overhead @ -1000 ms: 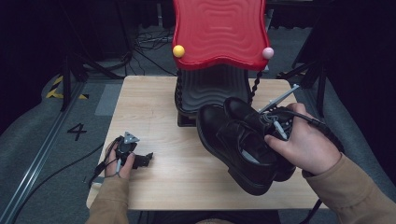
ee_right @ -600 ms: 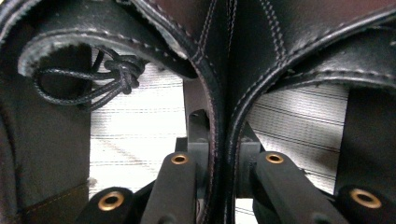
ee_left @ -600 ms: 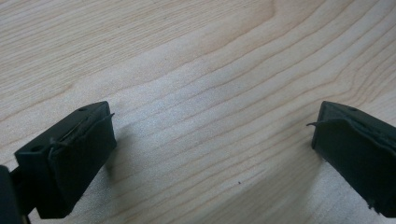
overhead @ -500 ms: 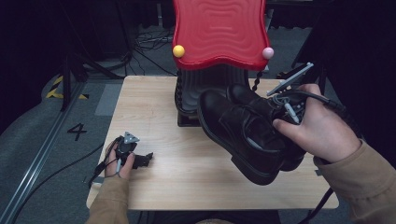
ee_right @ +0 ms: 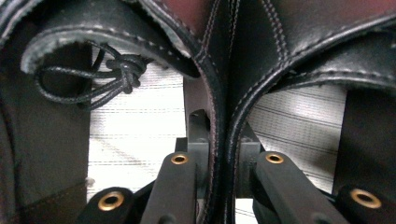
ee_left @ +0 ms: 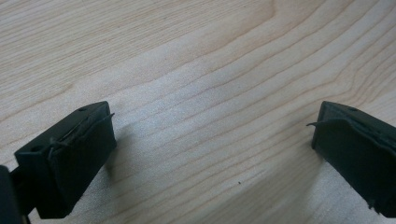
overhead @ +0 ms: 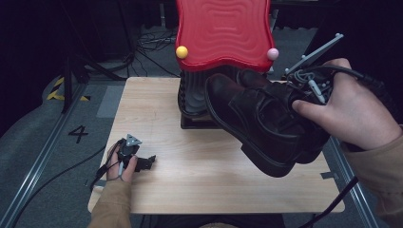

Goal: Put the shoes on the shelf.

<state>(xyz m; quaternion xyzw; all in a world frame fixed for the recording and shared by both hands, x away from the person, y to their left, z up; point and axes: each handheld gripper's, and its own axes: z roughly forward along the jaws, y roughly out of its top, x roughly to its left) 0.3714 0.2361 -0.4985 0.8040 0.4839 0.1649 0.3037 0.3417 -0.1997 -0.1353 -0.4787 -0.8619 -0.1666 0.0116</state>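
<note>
Where a floor mark (overhead: 78,133) reads "4"; no other lettering legible

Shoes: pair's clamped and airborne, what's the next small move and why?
Probably carry them forward toward the red rack. The right gripper pinches both black shoes by their inner walls, clear of the table; the left gripper rests open, idle.

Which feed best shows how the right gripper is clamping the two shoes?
The right gripper view: the right gripper pinches the inner collars of both black shoes together. The high view shows the shoes whole, lifted off the table, the grip hidden by the hand.
</note>
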